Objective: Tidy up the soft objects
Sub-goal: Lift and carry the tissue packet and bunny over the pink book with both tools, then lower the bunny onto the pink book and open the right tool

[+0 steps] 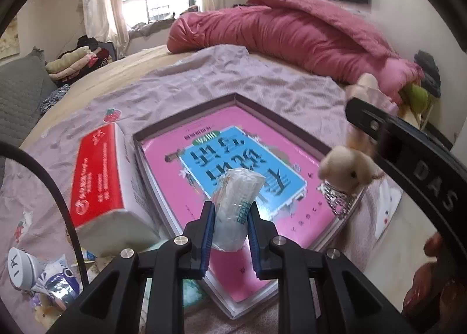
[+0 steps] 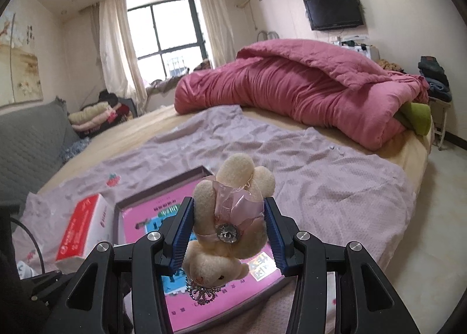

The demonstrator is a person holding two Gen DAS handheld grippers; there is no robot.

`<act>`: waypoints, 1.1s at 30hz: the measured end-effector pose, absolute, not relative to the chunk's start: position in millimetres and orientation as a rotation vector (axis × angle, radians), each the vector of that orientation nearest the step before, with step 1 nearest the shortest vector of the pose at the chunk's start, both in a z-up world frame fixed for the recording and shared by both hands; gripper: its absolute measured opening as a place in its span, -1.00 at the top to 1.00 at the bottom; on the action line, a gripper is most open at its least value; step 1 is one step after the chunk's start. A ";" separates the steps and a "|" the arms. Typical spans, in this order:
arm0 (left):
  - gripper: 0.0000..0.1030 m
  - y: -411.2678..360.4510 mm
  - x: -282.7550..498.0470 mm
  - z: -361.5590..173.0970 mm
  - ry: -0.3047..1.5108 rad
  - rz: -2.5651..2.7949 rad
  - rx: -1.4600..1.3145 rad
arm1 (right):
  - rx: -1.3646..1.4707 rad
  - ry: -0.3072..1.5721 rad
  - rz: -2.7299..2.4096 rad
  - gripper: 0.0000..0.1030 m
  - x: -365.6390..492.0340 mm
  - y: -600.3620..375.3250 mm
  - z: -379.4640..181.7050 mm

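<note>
While I scan from the far left of the left wrist view, I see a crumpled printed foil pouch (image 1: 58,281) lying on the mauve bedsheet (image 1: 186,83), and just to its right a red-and-white tissue box (image 1: 99,182) resting on its side against the edge of an open shallow box (image 1: 233,185). That box holds a pink booklet (image 1: 294,217) with a blue panel of printed characters.

My left tongs (image 1: 230,217) are nearly shut, their blue pads pressed on a small clear plastic tissue packet (image 1: 236,205) that stands up between them above the pink booklet.

Further right in the same view, my right tongs (image 1: 359,118) come in from the edge, carrying a cream plush bear (image 1: 344,167) that hangs head down over the right side of the open box, a rhinestone crown (image 1: 338,199) at its head.

Through the right wrist camera, those right tongs (image 2: 230,226) stand about half open and clamped on the plush bear (image 2: 233,202). The pads grip its body at a pink ribbon (image 2: 236,205) with a clear gem (image 2: 229,233). The bear's head dangles toward the camera.

Beyond, a rolled crimson quilt (image 2: 292,89) lies across the far side of the bed. A green pillow (image 2: 417,115) pokes out at its right end.
</note>
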State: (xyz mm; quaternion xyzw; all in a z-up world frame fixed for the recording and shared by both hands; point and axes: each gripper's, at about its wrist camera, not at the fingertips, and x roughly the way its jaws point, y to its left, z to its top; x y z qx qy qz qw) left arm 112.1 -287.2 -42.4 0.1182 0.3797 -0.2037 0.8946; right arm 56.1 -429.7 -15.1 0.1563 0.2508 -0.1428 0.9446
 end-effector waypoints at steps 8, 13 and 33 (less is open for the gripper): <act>0.57 -294.6 103.7 -53.3 0.778 -0.440 0.294 | 0.286 0.634 -0.283 0.05 81.0 -425.0 -35.5; 0.57 -292.4 103.6 -56.3 0.789 -0.443 0.279 | 0.264 0.745 -0.284 0.05 99.9 -423.9 -52.5; 0.57 -274.0 121.2 -66.8 0.856 -0.425 0.174 | 0.305 0.885 -0.248 -0.16 124.5 -428.4 -81.6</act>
